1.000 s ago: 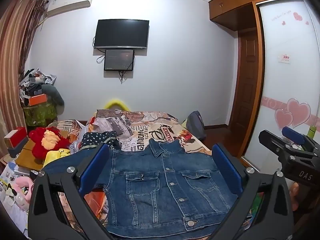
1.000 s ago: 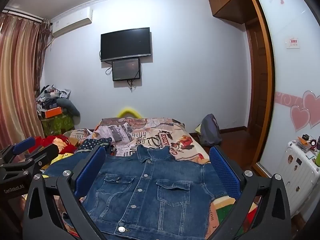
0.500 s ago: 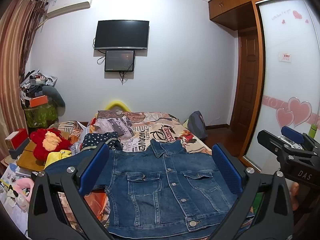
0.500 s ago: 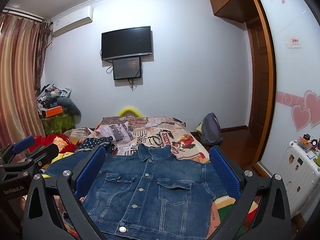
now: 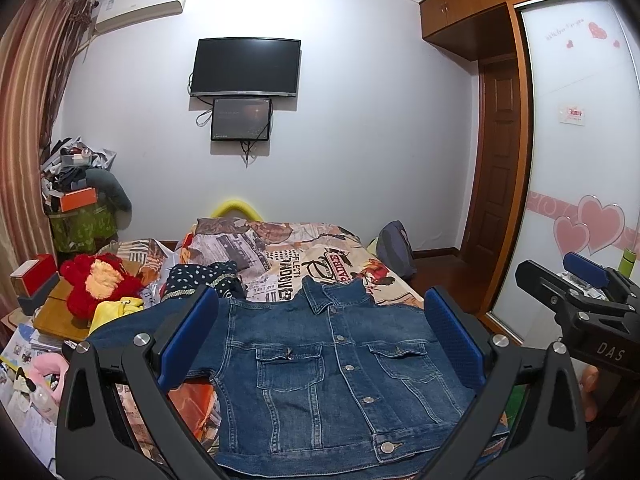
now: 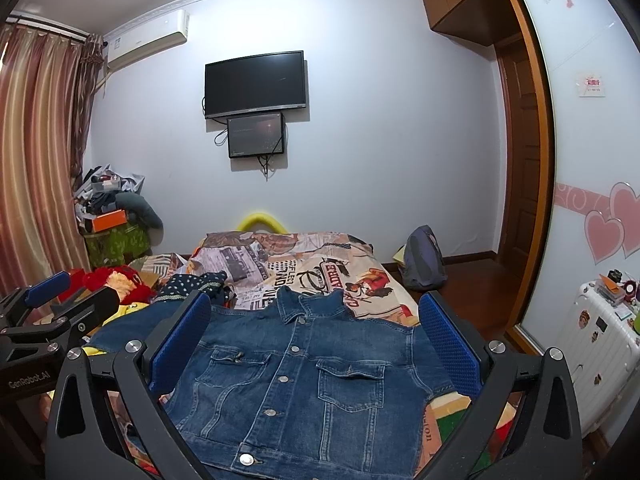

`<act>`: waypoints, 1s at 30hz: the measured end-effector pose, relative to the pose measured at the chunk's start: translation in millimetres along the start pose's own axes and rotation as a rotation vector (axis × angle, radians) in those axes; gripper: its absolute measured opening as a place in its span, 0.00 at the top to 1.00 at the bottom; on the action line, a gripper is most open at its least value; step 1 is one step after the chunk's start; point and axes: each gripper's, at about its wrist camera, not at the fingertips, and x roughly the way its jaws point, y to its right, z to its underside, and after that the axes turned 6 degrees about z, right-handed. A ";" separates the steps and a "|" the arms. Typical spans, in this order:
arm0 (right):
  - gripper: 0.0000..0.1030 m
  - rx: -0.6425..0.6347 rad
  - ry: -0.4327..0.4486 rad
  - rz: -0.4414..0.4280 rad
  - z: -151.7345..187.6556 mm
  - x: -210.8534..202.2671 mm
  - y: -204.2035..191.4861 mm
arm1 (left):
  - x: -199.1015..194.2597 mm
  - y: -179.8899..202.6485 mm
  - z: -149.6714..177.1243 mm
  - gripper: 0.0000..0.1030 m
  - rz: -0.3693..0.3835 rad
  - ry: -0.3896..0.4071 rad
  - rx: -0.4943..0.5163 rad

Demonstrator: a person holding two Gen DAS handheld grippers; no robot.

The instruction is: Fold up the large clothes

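Observation:
A blue denim jacket (image 5: 320,368) lies flat, buttoned and front up, on the near end of the bed, collar away from me; it also shows in the right wrist view (image 6: 304,384). One sleeve stretches out to the left. My left gripper (image 5: 320,344) is open and empty, held above the jacket's hem. My right gripper (image 6: 316,344) is open and empty, likewise above the jacket. Each gripper shows in the other's view: the right one (image 5: 580,292) at the right edge, the left one (image 6: 52,304) at the left edge.
The bed (image 5: 320,256) has a patterned cover. A dark dotted garment (image 5: 200,280), a red plush toy (image 5: 96,284) and clutter lie to the left. A backpack (image 6: 424,256) stands on the floor by the door. A white suitcase (image 6: 600,360) is at the right.
Both views have drifted slightly; the jacket sits a little lower in frame. The jacket itself has not moved and both grippers stay open.

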 end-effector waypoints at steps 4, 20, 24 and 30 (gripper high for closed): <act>0.00 -0.002 0.000 -0.001 -0.7 -0.3 -1.0 | -1.2 -1.1 0.3 0.00 0.000 0.001 0.000; 0.00 -0.005 -0.002 -0.001 -1.1 -0.9 -2.3 | -1.0 -2.3 0.2 0.00 -0.001 -0.001 -0.001; 0.00 -0.004 -0.002 -0.002 -1.1 -0.8 -2.7 | -3.2 -3.6 1.1 0.00 -0.005 0.000 0.001; 0.00 -0.001 -0.005 -0.004 -0.7 -1.4 -2.1 | 2.1 -1.6 -1.0 0.00 -0.009 -0.008 -0.002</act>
